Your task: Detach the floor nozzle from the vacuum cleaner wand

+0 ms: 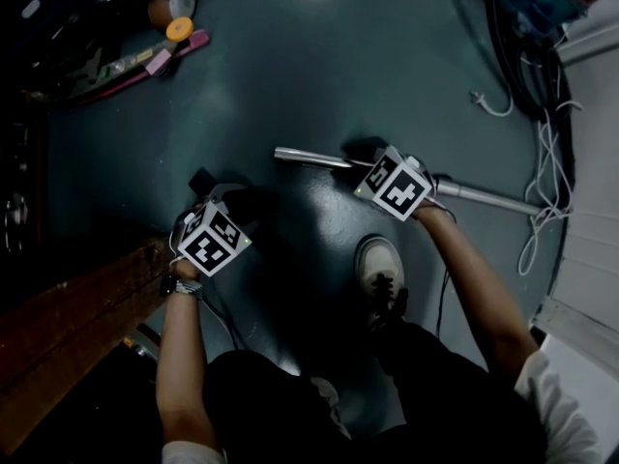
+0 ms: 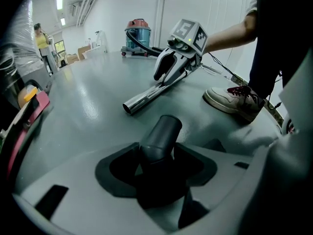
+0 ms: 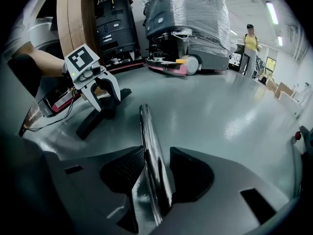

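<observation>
My left gripper (image 2: 156,165) is shut on the black neck of the floor nozzle (image 2: 160,136), which sticks up between the jaws. The chrome wand (image 3: 149,141) runs between the pads of my right gripper (image 3: 155,173), which is shut on it. Wand and nozzle are apart: the wand's open end (image 2: 129,106) lies on the floor a short way from the nozzle neck. In the head view the left gripper (image 1: 208,201) sits at lower left over the dark nozzle (image 1: 201,180). The right gripper (image 1: 366,162) holds the wand (image 1: 305,156) at centre right.
The person's shoe (image 1: 379,269) stands on the floor between the arms. White cables (image 1: 542,162) and a vacuum canister (image 2: 138,33) lie beyond the wand. A wooden board (image 1: 77,307) is at lower left, tools (image 1: 160,51) at upper left. A person in yellow (image 3: 250,43) stands far off.
</observation>
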Tool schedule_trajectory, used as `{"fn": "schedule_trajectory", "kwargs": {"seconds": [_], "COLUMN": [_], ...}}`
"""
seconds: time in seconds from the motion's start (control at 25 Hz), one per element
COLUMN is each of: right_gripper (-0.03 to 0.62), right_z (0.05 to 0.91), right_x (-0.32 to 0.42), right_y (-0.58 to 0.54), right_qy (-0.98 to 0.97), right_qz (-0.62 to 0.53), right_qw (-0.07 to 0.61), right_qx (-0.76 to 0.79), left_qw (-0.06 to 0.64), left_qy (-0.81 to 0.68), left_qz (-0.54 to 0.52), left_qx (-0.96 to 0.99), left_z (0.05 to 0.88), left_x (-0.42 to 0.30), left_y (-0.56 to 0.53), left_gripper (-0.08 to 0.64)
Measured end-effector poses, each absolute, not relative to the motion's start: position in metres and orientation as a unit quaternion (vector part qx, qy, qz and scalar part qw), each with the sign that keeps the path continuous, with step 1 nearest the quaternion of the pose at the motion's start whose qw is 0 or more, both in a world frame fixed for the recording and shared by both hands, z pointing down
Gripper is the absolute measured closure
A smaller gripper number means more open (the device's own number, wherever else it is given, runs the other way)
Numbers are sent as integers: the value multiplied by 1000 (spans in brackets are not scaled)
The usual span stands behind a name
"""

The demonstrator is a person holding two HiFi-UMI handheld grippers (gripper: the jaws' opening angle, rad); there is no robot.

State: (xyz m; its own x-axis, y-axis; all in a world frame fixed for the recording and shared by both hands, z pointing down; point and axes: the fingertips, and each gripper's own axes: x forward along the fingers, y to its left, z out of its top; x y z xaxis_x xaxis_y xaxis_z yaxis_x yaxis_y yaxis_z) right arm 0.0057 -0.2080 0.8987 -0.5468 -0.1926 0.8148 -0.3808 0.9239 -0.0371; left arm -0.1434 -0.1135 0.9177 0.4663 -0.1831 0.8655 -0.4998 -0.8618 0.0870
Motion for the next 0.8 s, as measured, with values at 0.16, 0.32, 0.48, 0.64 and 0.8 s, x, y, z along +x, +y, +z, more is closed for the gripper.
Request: {"fn": "schedule_trajectory", "kwargs": {"seconds": [0.16, 0.32, 0.48, 0.64, 0.8], "right_gripper": [420, 419, 419, 420, 425], "right_z": [888, 877, 867, 848, 816], "right_x": [14, 22, 28, 34, 33], "right_y": [-208, -209, -208, -220, -236], "right_qy": [-875, -878, -882, -888, -898], "right_qz": [92, 99, 103, 105, 106], "right_qw": [443, 427, 413, 379, 325], "right_qx": [175, 192, 203, 237, 277], "left_qw": [185, 201, 216, 217, 201], "left_qy": [-225, -239, -236, -275, -331], "left_qz": [473, 453, 416, 356, 306], "left_qx": [832, 835, 851, 866, 870], "left_z": [916, 911, 897, 876, 845], "left_x": [-144, -143, -138, -134, -142], "left_y": [-118, -121, -117, -128, -154], "left_gripper": [287, 262, 236, 233, 236]}}
